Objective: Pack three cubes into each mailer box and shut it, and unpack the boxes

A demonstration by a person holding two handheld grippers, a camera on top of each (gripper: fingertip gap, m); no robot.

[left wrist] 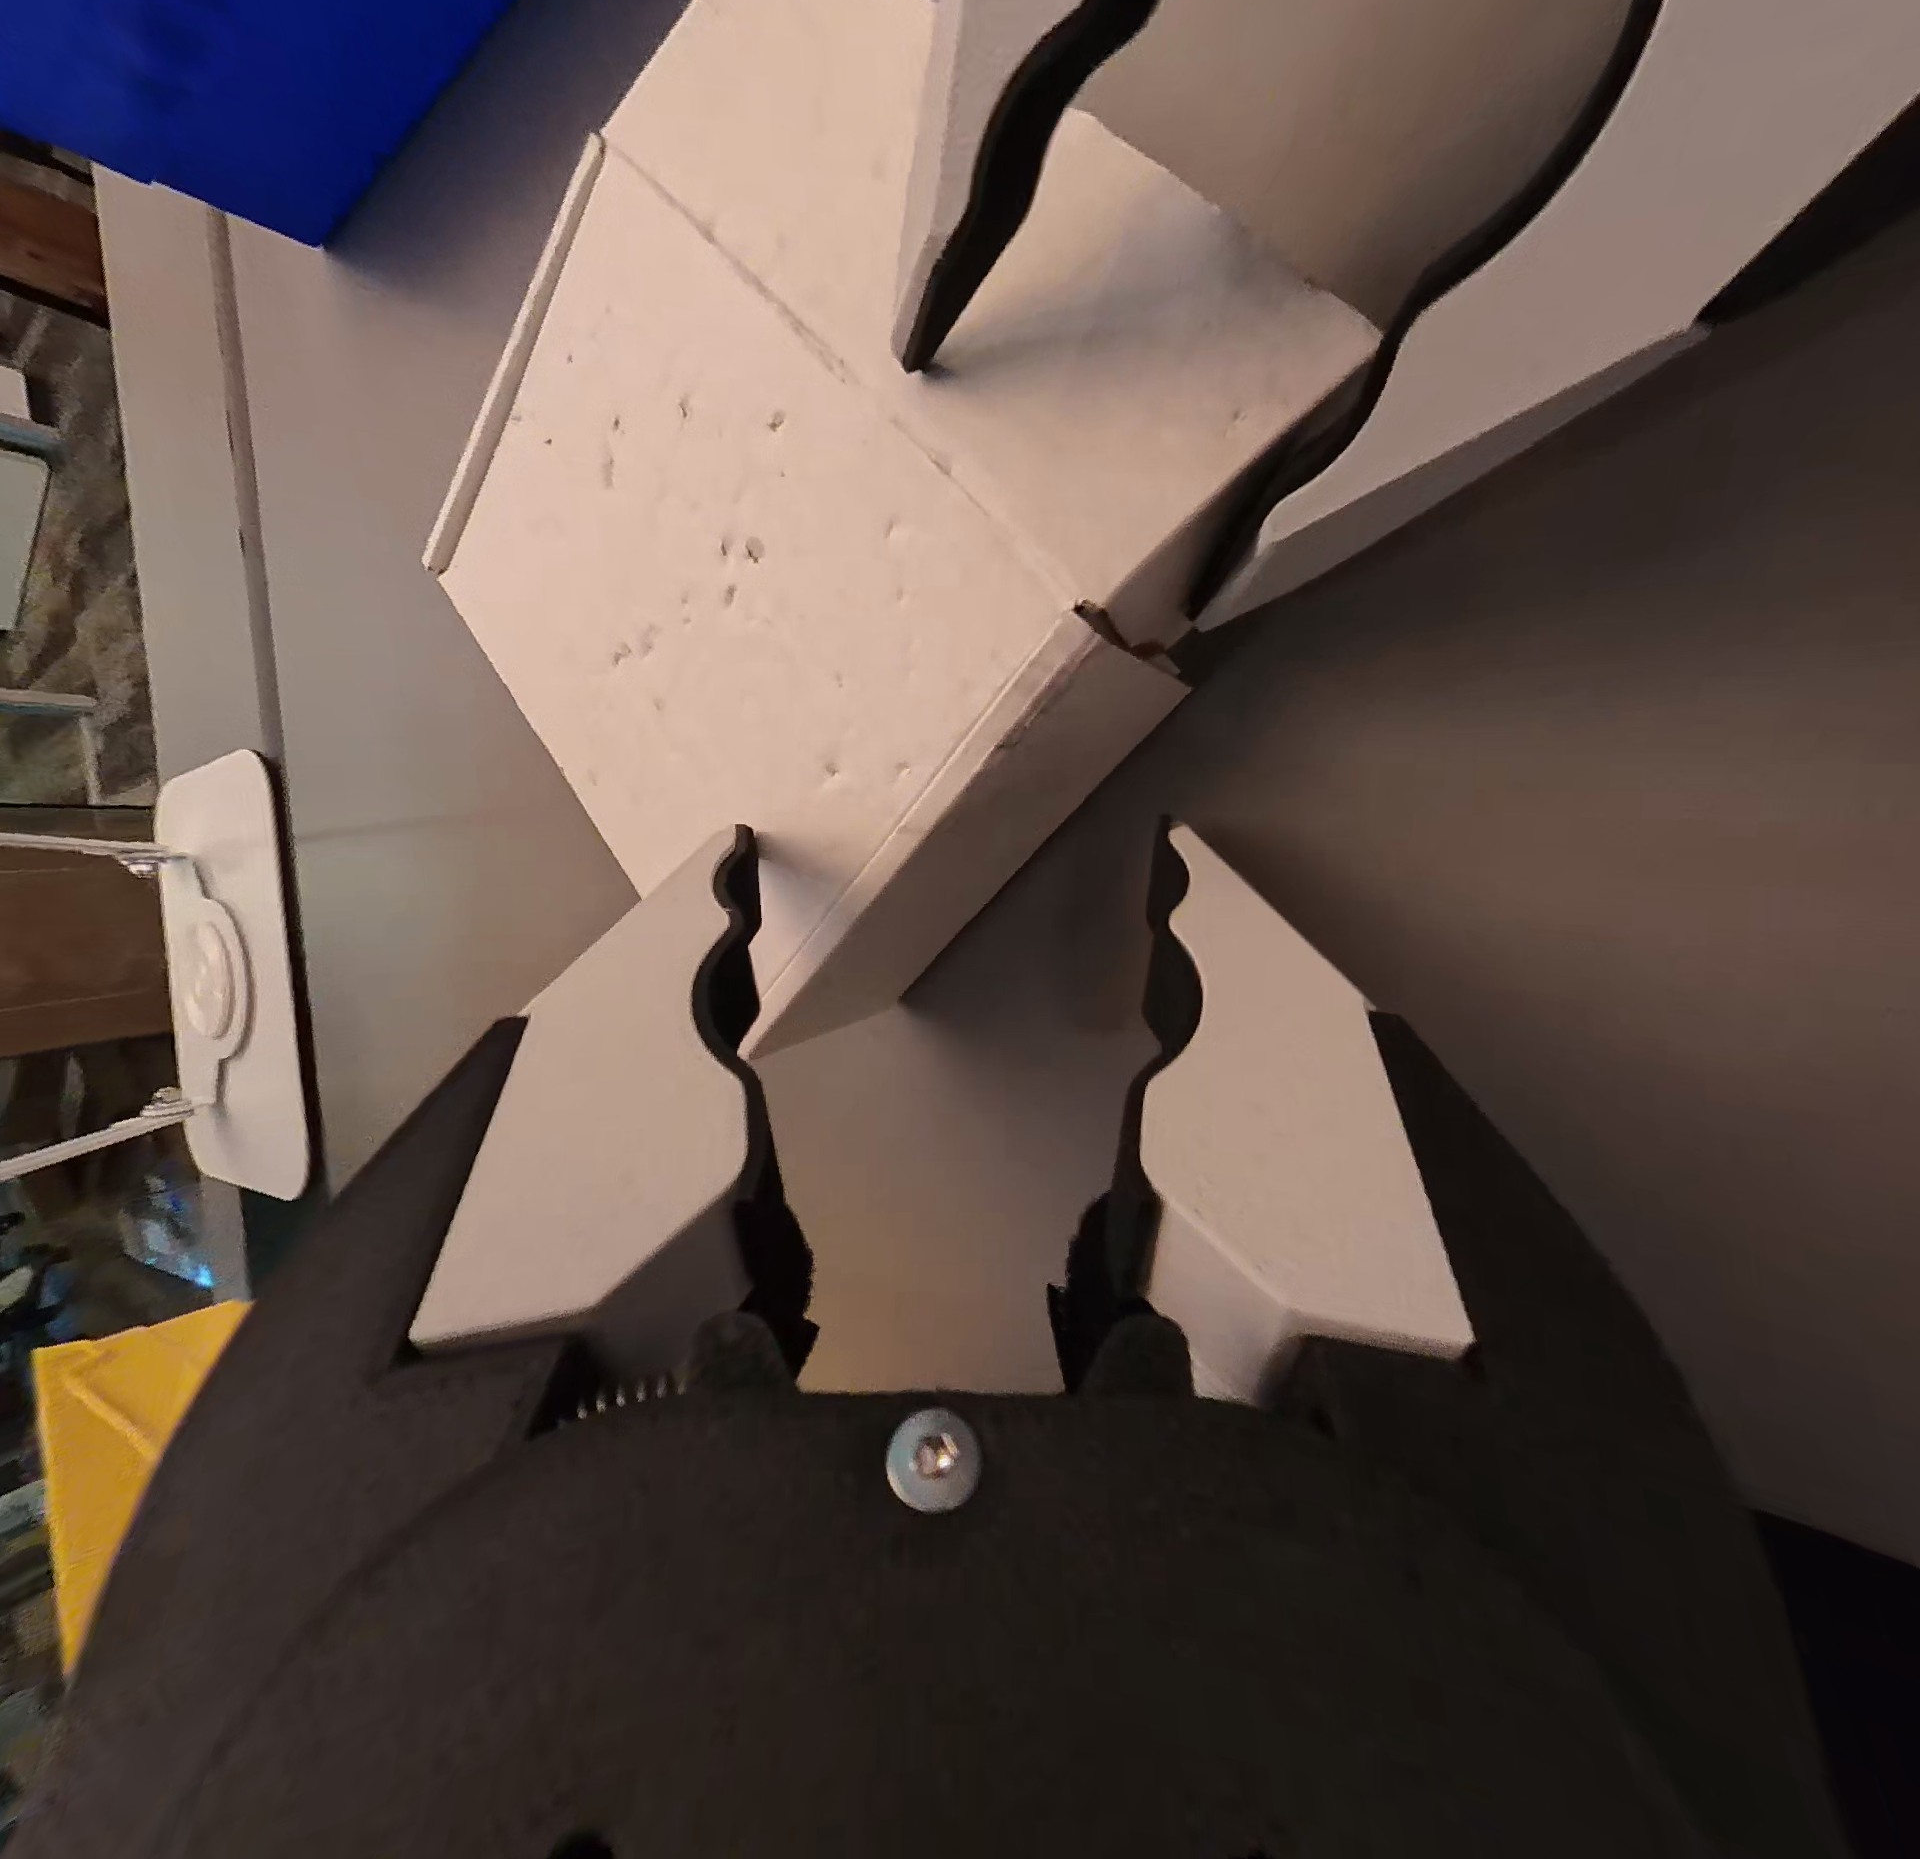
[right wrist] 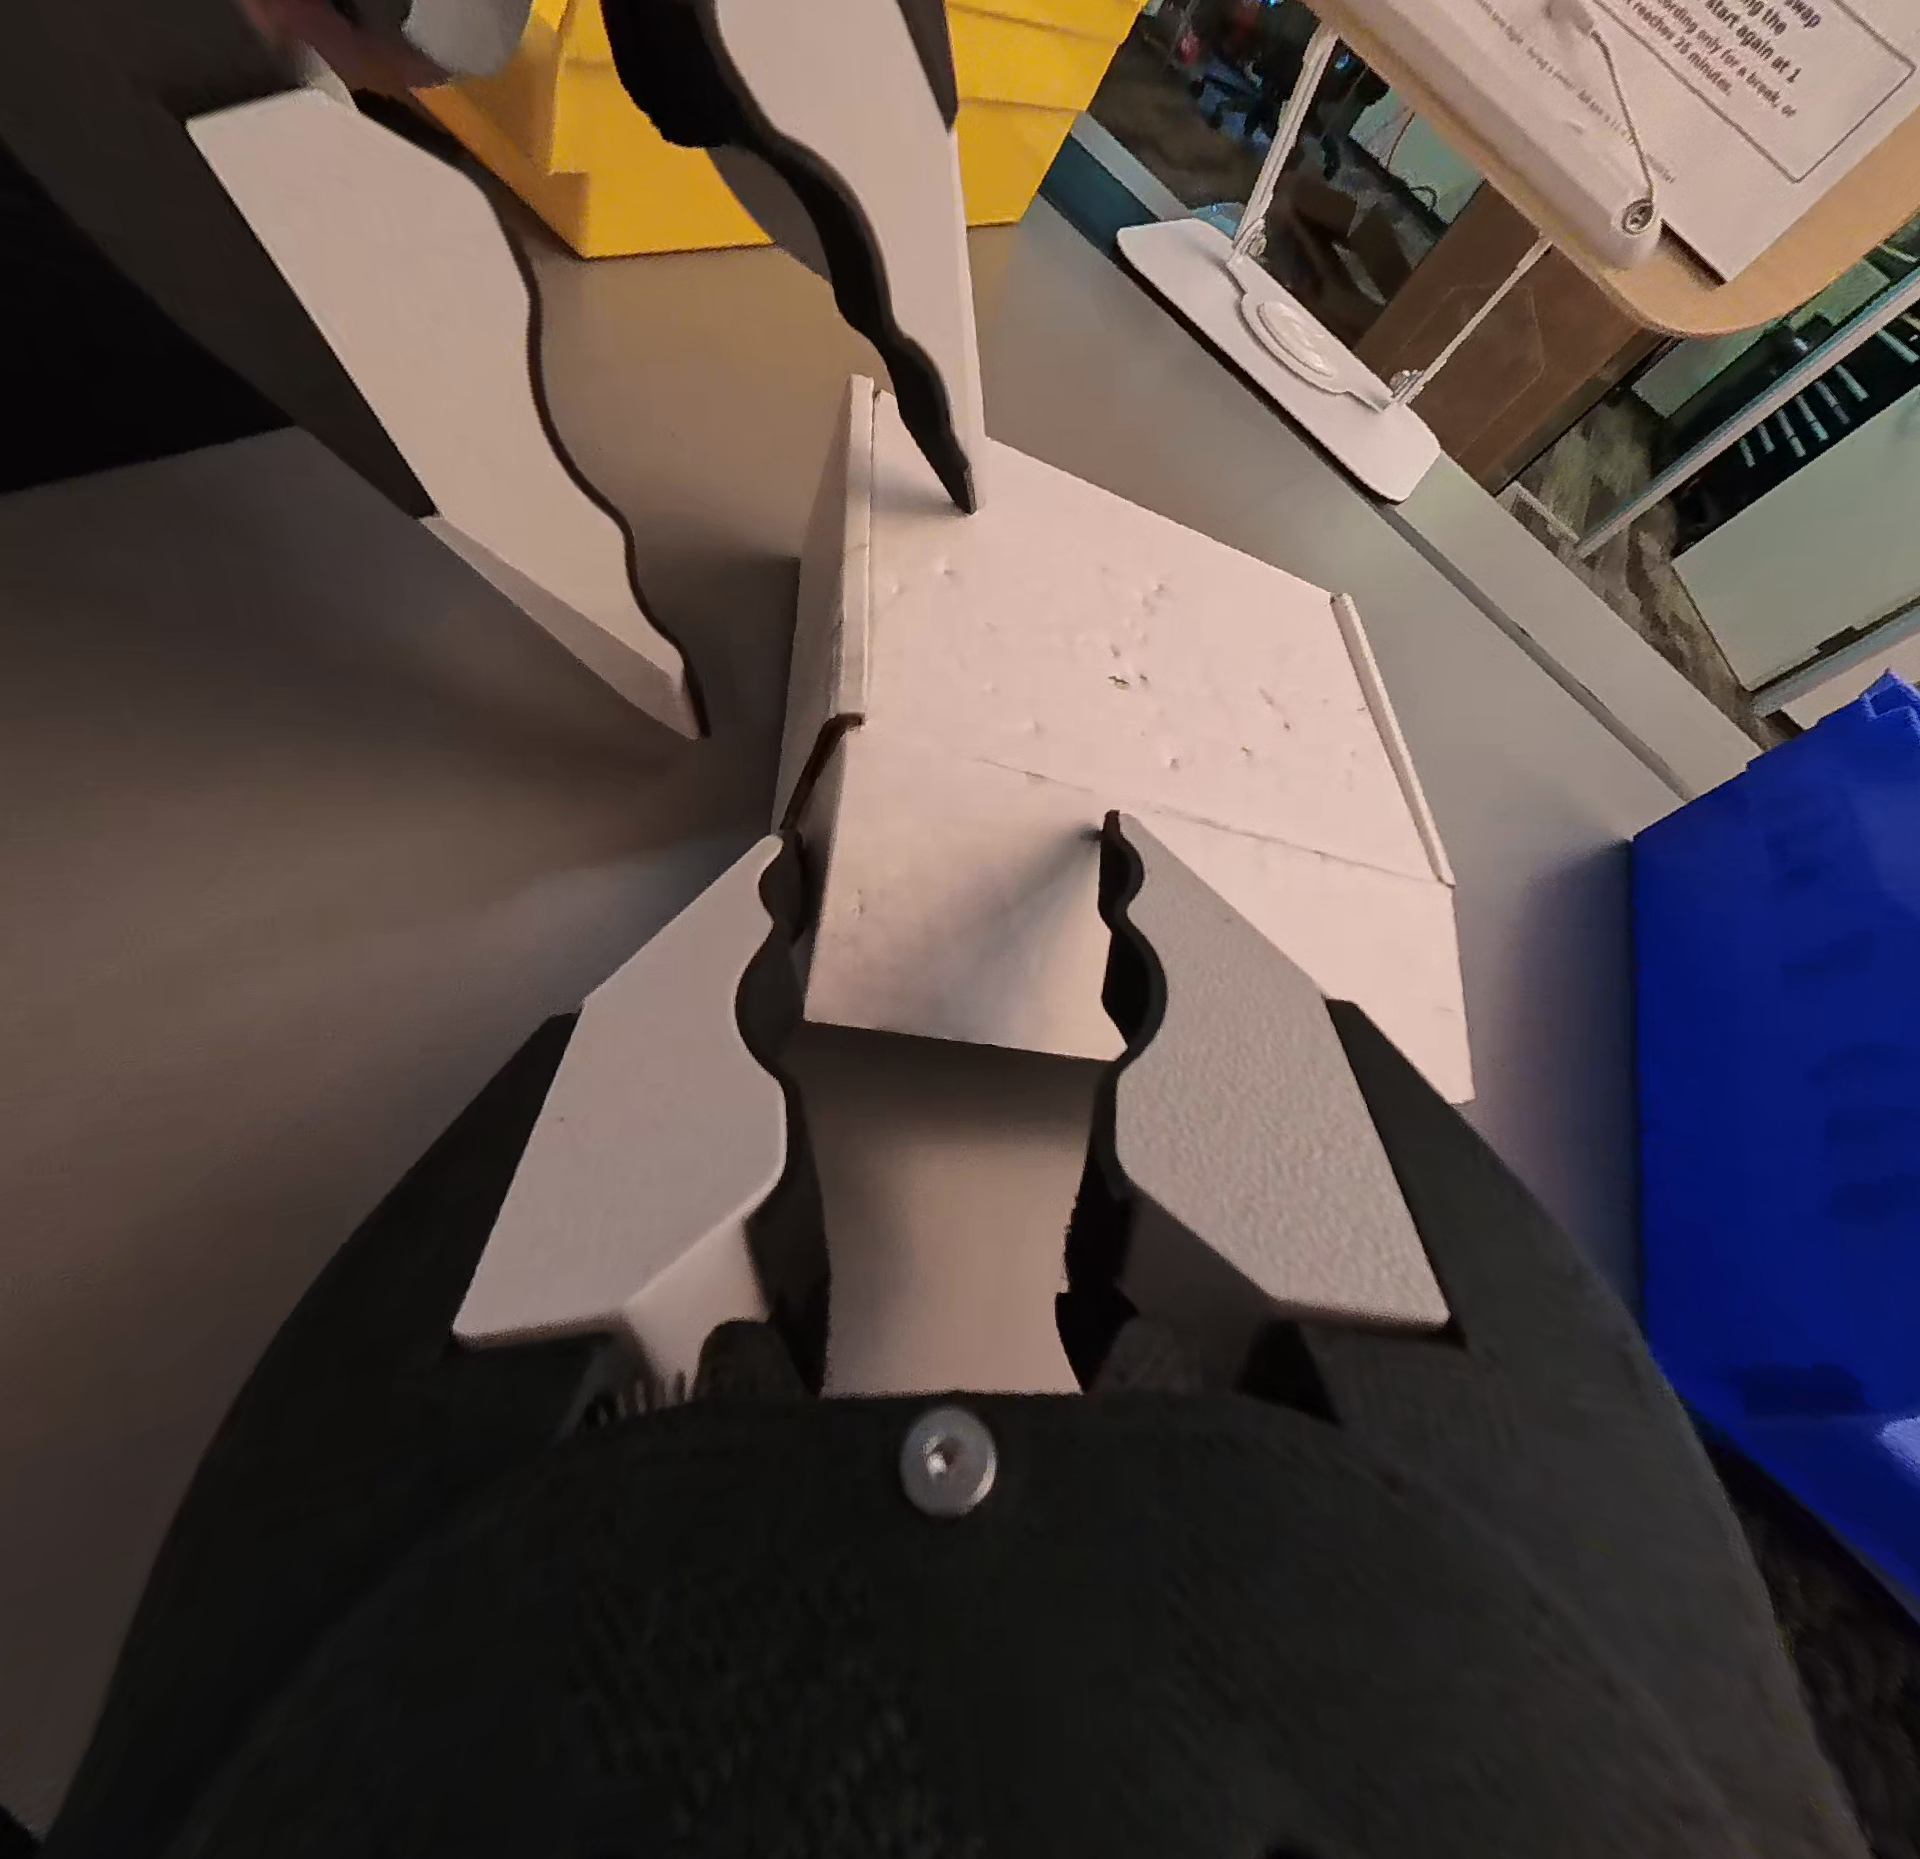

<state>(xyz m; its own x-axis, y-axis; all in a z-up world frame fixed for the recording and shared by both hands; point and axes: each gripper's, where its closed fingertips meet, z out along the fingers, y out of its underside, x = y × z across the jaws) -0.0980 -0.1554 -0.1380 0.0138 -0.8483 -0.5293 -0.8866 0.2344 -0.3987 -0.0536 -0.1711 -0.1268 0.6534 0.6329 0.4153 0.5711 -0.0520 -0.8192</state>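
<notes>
A white mailer box lies with its lid down on the grey table; no cubes show. My left gripper is open at one corner, with one fingertip on the lid and the other off the side. My right gripper is open at the opposite end. In the right wrist view the box runs away from my right gripper, which has one finger against the side wall and the other on the lid. My left gripper shows beyond it, one tip pressing the far corner.
A blue bin sits close beside the box and also shows in the left wrist view. A yellow bin stands behind the left gripper. A white stand holding a clipboard with a sheet is at the table's edge.
</notes>
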